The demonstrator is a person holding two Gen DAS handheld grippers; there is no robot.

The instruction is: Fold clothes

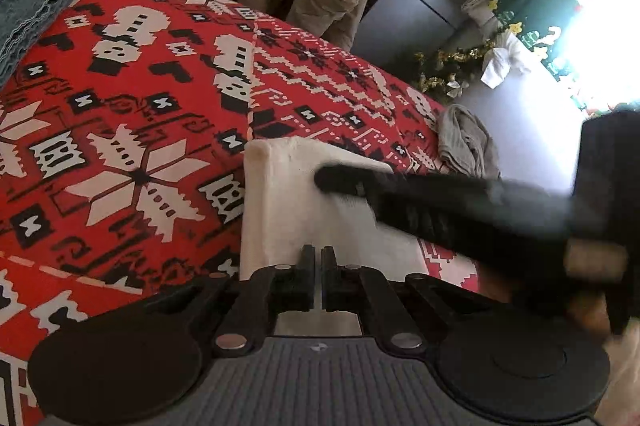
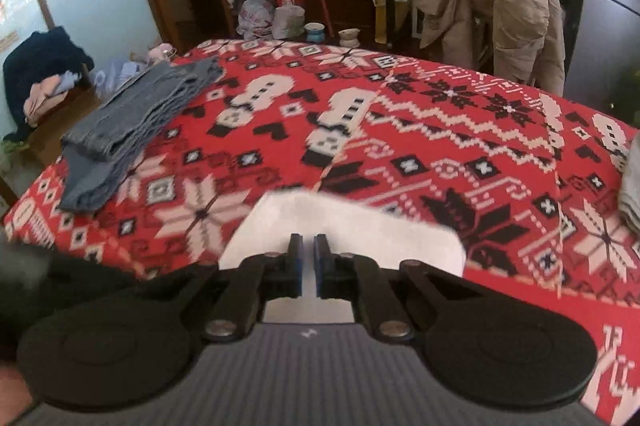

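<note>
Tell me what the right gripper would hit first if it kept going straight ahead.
The right gripper would first meet the folded white cloth just ahead of its fingertips, lying on the red patterned blanket; whether they already touch is unclear.

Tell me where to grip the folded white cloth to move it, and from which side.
Grip the white cloth at its thick folded edge, the rounded left side in the left wrist view, where the layers meet. Come in low along the red tablecloth from that open side; the right tongs already lie across the opposite side.
</note>
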